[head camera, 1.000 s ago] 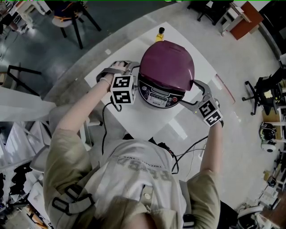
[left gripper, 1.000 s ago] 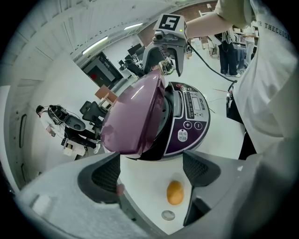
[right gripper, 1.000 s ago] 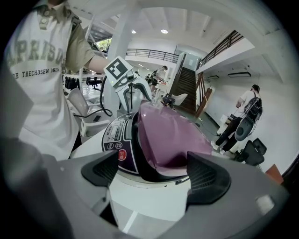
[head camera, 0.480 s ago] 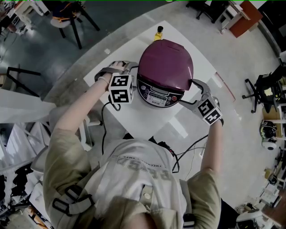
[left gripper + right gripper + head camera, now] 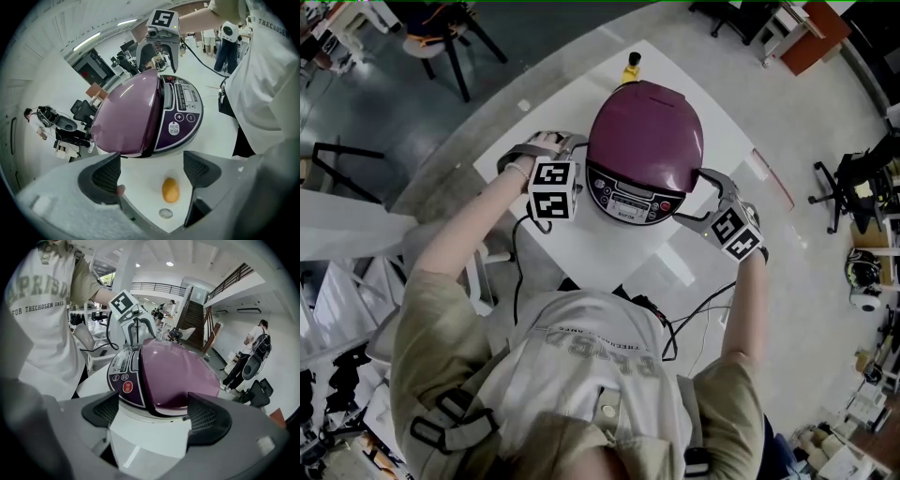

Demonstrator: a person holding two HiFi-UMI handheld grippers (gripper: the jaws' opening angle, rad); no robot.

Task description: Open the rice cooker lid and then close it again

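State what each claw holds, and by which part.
Nothing. The left claw and right claw are both open, one at each side of the cooker, closed on no part of it.

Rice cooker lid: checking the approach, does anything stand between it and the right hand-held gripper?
Nothing visible does. The right hand-held gripper, jaws apart and empty, faces the rice cooker lid across only white table.

The rice cooker lid (image 5: pixel 649 131) is seen as glossy, smooth purple plastic. The table (image 5: pixel 581 239) is finished smooth and white. The pads (image 5: pixel 206 418) of the right tongs (image 5: pixel 154 414) are moulded matt, dark and ribbed.
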